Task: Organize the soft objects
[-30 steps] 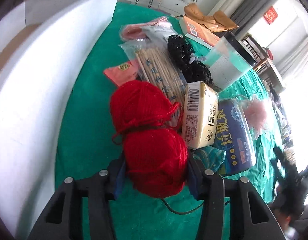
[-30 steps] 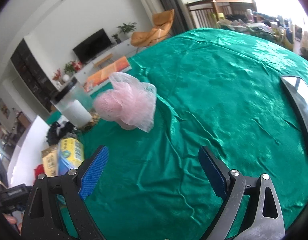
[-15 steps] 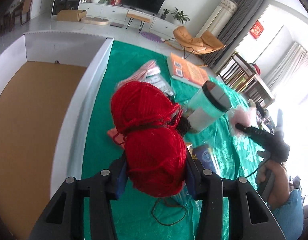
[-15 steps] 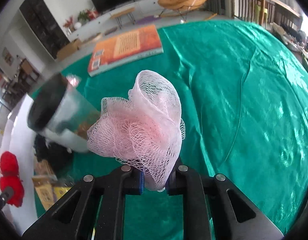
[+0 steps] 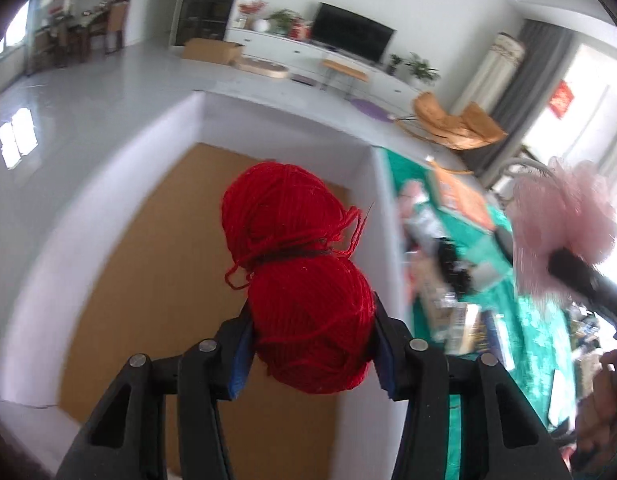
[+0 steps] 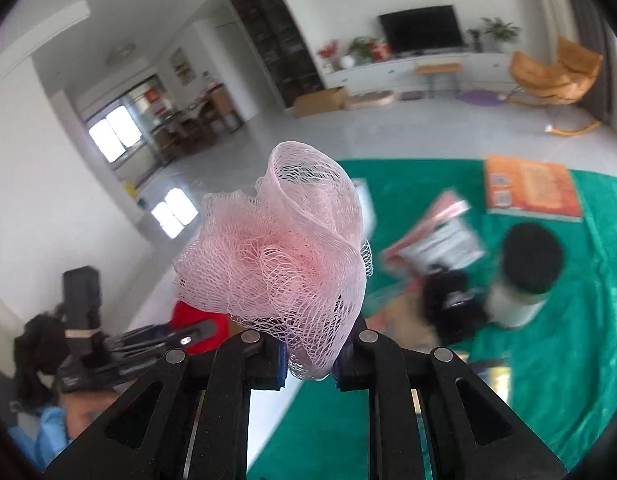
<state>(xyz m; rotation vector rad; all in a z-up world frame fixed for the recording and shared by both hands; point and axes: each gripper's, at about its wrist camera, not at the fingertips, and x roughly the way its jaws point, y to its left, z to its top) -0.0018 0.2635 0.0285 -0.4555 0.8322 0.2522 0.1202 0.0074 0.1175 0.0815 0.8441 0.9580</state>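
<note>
My left gripper (image 5: 312,350) was clamped on the lower lobe of the red yarn skein (image 5: 298,276), which I held in the air over the white-walled box (image 5: 368,184) with its brown cardboard floor. My right gripper (image 6: 308,364) was pinched tight on the base of the pink mesh bath pouf (image 6: 276,256), raised above the green tablecloth (image 6: 556,368). On that cloth lay an orange book (image 6: 530,188), a black-lidded cup (image 6: 526,276) and blurred packets I could not make out.
</note>
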